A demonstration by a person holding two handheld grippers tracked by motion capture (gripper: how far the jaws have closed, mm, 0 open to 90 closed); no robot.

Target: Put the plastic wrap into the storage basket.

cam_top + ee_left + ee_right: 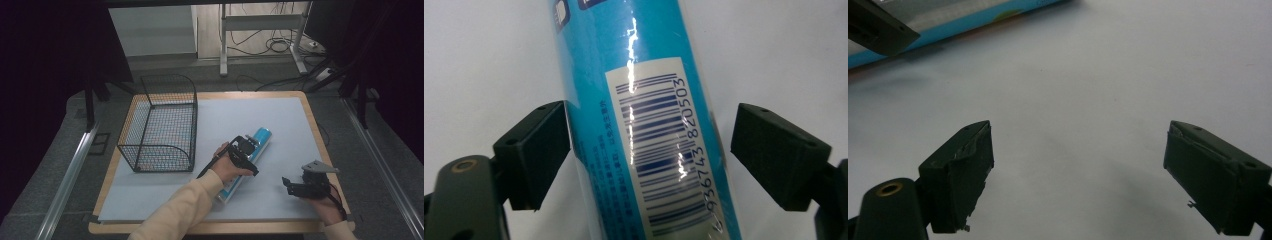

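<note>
High view: a blue tube (250,157) lies slantwise on the table (280,125), right of the wire basket (162,122); the left claw (243,150) sits over it, the right claw (295,187) right of the tube.

Left gripper view: jaws apart, straddling the tube (649,125), one touching it.

Right gripper view: jaws apart over bare table (1128,75).

The middle of the blue tube (250,155) is covered in the high view by the left gripper (243,152) and the hand (227,167). In the left gripper view both tube ends are cut off, and the small print beside the barcode (664,150) cannot be read.
</note>
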